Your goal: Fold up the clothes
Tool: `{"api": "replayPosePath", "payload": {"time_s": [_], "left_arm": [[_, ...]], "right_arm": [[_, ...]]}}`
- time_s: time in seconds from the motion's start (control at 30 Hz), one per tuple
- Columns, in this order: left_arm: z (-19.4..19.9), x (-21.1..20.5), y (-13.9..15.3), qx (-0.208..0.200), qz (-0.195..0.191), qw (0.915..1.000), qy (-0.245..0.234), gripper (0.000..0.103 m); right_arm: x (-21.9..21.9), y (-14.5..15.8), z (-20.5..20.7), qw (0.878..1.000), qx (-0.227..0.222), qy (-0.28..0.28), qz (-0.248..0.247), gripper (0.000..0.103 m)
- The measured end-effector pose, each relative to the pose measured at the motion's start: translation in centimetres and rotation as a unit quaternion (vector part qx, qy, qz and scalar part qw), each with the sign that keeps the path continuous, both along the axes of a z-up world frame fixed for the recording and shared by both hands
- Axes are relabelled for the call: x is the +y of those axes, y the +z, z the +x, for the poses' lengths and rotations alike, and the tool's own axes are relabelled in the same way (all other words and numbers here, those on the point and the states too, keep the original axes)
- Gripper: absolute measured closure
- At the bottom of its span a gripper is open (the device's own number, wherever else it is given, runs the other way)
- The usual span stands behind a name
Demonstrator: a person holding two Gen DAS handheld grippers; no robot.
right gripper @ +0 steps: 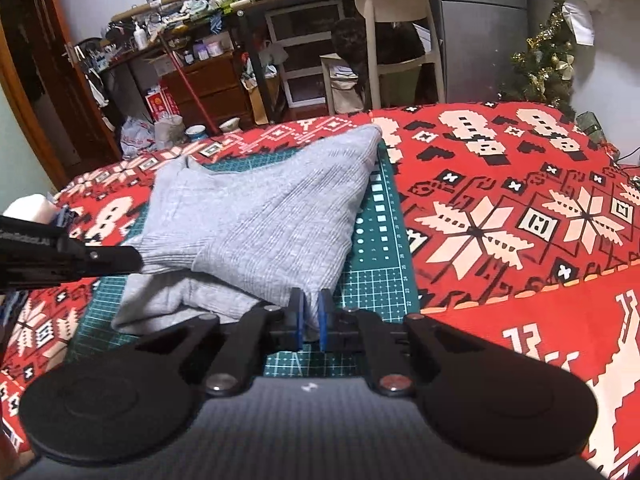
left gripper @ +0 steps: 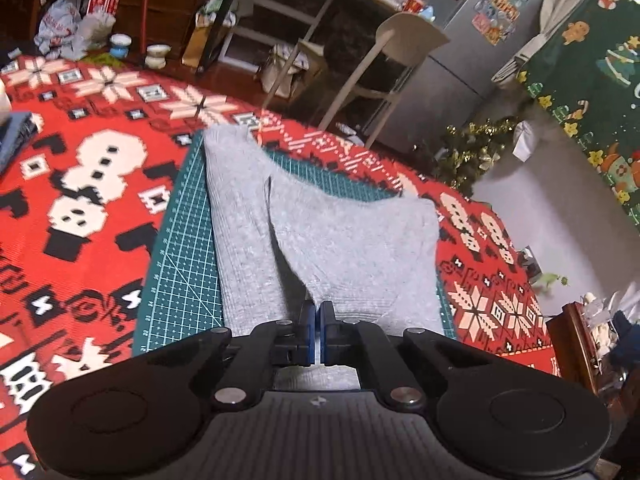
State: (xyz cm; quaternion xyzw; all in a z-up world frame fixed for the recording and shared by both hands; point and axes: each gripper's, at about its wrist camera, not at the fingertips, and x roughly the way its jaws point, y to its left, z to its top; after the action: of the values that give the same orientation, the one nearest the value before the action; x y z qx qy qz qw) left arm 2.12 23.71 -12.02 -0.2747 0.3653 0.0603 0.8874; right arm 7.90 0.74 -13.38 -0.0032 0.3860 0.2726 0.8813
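A grey ribbed knit garment [left gripper: 340, 240] lies partly folded on a green cutting mat [left gripper: 180, 260]. The mat rests on a red table cover with a snowman pattern. In the left wrist view my left gripper [left gripper: 318, 311] is shut on the garment's near edge, with a fold of cloth rising from between its blue pads. In the right wrist view the garment [right gripper: 260, 216] spreads across the mat [right gripper: 380, 280]. There my right gripper [right gripper: 311, 307] is shut on the near right corner. The left gripper's black body [right gripper: 80, 260] reaches in from the left and touches the garment's left edge.
The red cover [right gripper: 520, 220] reaches right and forward to the table's far edge. A pale chair [right gripper: 396, 8], a cluttered desk and a small Christmas tree [right gripper: 548, 60] stand beyond it. A stack of blue cloth [left gripper: 14, 136] sits at the table's left edge.
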Motion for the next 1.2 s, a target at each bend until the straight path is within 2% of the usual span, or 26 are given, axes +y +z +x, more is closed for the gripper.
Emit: {"api": "replayPosePath", "payload": {"time_s": [0.13, 0.27, 0.43, 0.53, 0.63, 0.7, 0.8, 0.97, 1.0, 1.03, 1.2], "left_arm": [[0.5, -0.5, -1.1, 0.024, 0.015, 0.9995, -0.01, 0.1], [0.1, -0.2, -1.5, 0.025, 0.016, 0.9995, -0.007, 0.097], [-0.3, 1.4, -0.2, 0.0, 0.022, 0.9997, 0.009, 0.095], [1.0, 2.8, 0.5, -0.016, 0.025, 0.9994, 0.016, 0.09], [3.6, 3.6, 0.9, -0.035, 0.045, 0.9984, 0.004, 0.084], [5.6, 3.9, 0.6, -0.032, 0.066, 0.9973, 0.001, 0.084], [8.0, 3.6, -0.2, -0.017, 0.117, 0.993, -0.001, 0.084], [9.4, 3.1, -1.6, -0.001, 0.134, 0.9904, -0.033, 0.084], [9.4, 2.9, -1.8, 0.002, 0.142, 0.9892, -0.036, 0.086], [9.3, 2.6, -2.0, 0.005, 0.156, 0.9872, -0.034, 0.099], [8.2, 2.0, -0.9, -0.022, 0.181, 0.9831, -0.02, 0.101]], "right_arm": [[-0.1, -0.6, 0.6, 1.0, 0.018, -0.001, -0.005, 0.095], [-0.8, -0.5, 0.8, 0.999, 0.03, -0.008, 0.013, 0.091], [-1.7, 0.8, 1.2, 0.999, 0.021, -0.015, 0.026, 0.091], [-2.5, 1.9, 2.2, 0.998, 0.016, -0.024, 0.048, 0.09], [-2.8, 2.9, 3.5, 0.997, 0.009, -0.032, 0.065, 0.089], [-2.7, 3.3, 4.4, 0.997, 0.003, -0.036, 0.068, 0.088], [-2.3, 3.4, 5.7, 0.997, 0.002, -0.041, 0.072, 0.085], [-1.1, 2.9, 7.0, 0.996, 0.007, -0.036, 0.077, 0.085], [-0.9, 2.7, 7.2, 0.996, 0.008, -0.035, 0.078, 0.085], [-0.7, 2.5, 7.4, 0.996, 0.01, -0.034, 0.078, 0.085], [0.3, 1.6, 8.7, 0.996, 0.012, -0.033, 0.079, 0.085]]}}
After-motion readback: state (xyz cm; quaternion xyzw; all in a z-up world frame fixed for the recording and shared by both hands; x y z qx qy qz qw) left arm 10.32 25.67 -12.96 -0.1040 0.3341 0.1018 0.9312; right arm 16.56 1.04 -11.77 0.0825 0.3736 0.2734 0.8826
